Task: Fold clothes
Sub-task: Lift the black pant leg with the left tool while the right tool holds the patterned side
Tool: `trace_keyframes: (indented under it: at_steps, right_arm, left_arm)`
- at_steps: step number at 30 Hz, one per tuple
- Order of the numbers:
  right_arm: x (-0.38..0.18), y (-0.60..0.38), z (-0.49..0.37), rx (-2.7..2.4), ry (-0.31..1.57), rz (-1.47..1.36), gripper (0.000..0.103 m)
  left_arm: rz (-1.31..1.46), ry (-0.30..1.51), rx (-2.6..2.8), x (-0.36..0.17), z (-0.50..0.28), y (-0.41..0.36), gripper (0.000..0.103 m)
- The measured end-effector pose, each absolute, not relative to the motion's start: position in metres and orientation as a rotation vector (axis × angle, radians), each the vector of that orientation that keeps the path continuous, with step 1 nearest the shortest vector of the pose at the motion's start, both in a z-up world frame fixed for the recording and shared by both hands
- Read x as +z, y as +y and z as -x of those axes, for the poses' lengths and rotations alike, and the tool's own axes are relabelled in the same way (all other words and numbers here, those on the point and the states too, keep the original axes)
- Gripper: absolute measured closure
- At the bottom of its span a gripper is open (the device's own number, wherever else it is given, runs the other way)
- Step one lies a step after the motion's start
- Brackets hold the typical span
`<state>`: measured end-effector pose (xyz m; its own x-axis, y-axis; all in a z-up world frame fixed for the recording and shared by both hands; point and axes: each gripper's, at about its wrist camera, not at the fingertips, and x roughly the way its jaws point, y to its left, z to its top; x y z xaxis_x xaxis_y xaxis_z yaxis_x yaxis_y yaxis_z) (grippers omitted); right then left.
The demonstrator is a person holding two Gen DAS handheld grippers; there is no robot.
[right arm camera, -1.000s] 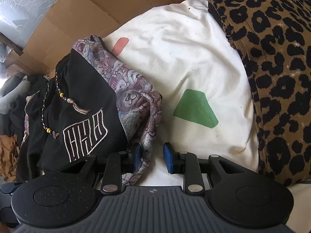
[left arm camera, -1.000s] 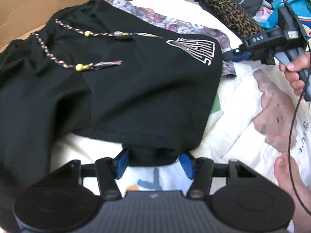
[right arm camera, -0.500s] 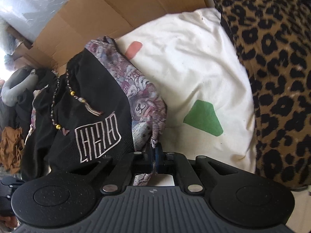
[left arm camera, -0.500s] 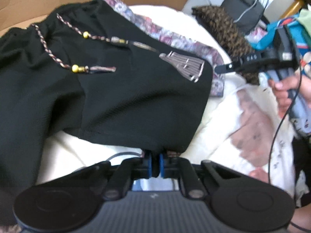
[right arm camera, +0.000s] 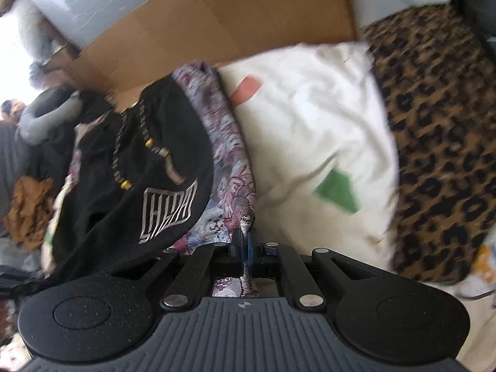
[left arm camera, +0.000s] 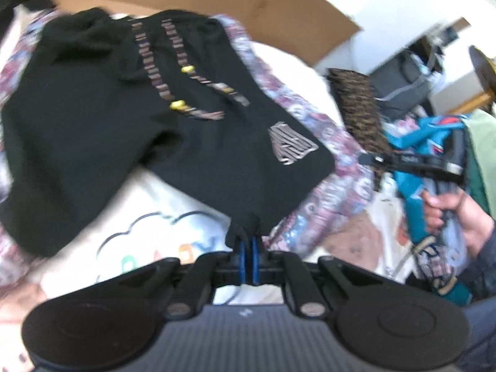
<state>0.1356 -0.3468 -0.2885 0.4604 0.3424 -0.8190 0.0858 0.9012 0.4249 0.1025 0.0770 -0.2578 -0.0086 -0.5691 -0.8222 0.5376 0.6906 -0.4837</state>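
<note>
So step: both hems pinched, fold starting | left gripper [left arm camera: 247, 248] clamps black shorts [left arm camera: 155, 130] on bed | right gripper [right arm camera: 245, 245] nips patterned side panel [right arm camera: 229, 186] | next: carry both hems up to the waistband together

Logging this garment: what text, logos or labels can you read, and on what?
On the black shorts, an embroidered logo: angular stylised letters, not legible.
On the right gripper, shut on the patterned fabric, a label: too blurred to read.
No other text.
</note>
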Motion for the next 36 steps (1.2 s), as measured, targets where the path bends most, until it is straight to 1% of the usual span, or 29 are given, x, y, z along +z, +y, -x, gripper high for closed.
trace_keyframes:
  at_steps: [10,11,13,14,15,20,23,29,31,32,34,36]
  right_arm:
    - [-0.325,-0.345,-0.130,0.152,1.159,-0.457,0.097]
    - [-0.329,-0.346,-0.129,0.155,1.166,-0.474,0.095]
    - [-0.333,-0.346,-0.126,0.175,1.173,-0.508,0.078]
    - [-0.333,-0.344,-0.124,0.187,1.171,-0.517,0.058]
    - [-0.334,-0.342,-0.122,0.199,1.173,-0.513,0.054]
    - [-0.351,-0.331,-0.114,0.227,1.223,-0.485,0.056]
    - [-0.363,-0.333,-0.111,0.233,1.227,-0.532,0.056]
    - [-0.369,-0.352,-0.110,0.262,1.212,-0.643,0.056]
    - [-0.370,-0.350,-0.108,0.273,1.218,-0.628,0.061]
    - [-0.370,-0.347,-0.108,0.287,1.222,-0.614,0.072]
    - [-0.369,-0.341,-0.108,0.316,1.229,-0.587,0.076]
    - [-0.370,-0.334,-0.107,0.342,1.235,-0.559,0.085]
  left_arm:
    - [-0.016,1.351,-0.719,-0.288,-0.125,0.097,0.098]
    - [-0.014,1.352,-0.719,-0.289,-0.126,0.097,0.098]
    - [-0.009,1.354,-0.718,-0.291,-0.127,0.096,0.098]
    - [-0.007,1.355,-0.718,-0.292,-0.127,0.095,0.098]
    - [-0.008,1.354,-0.720,-0.292,-0.127,0.097,0.098]
    - [0.001,1.354,-0.719,-0.293,-0.125,0.102,0.098]
    - [-0.005,1.347,-0.717,-0.292,-0.124,0.103,0.098]
    - [-0.052,1.316,-0.673,-0.289,-0.126,0.103,0.098]
    - [-0.057,1.313,-0.663,-0.289,-0.127,0.103,0.098]
    - [-0.059,1.312,-0.659,-0.289,-0.128,0.103,0.098]
    - [-0.067,1.311,-0.657,-0.289,-0.128,0.102,0.098]
    - [-0.072,1.311,-0.656,-0.290,-0.128,0.101,0.098]
